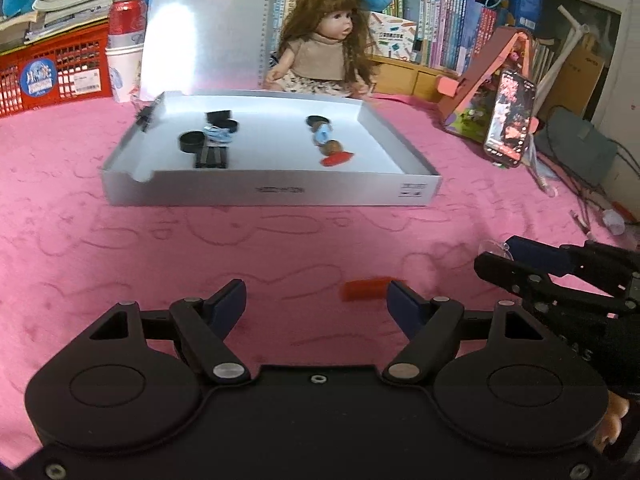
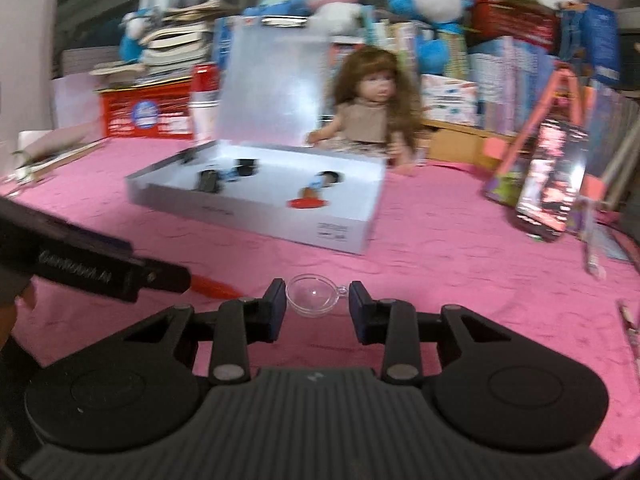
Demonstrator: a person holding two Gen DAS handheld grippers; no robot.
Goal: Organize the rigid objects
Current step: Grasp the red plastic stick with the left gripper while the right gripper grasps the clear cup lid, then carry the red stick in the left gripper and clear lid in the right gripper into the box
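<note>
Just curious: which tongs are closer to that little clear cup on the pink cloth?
Right. The right tongs are open with the clear cup just ahead between the fingers; the left tongs sit off to its left, by the red piece.

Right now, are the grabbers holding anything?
No. The left gripper is open beside a red piece; the right gripper is open around a clear little cup, not squeezing it.

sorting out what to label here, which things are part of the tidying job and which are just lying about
Part of the job:
- white box, open, small items already inside
- clear cup between the open right tool fingers
- red piece on the pink cloth by the open left tool

Just lying about:
- doll
- phone
- red can
- books
- red crate
</note>
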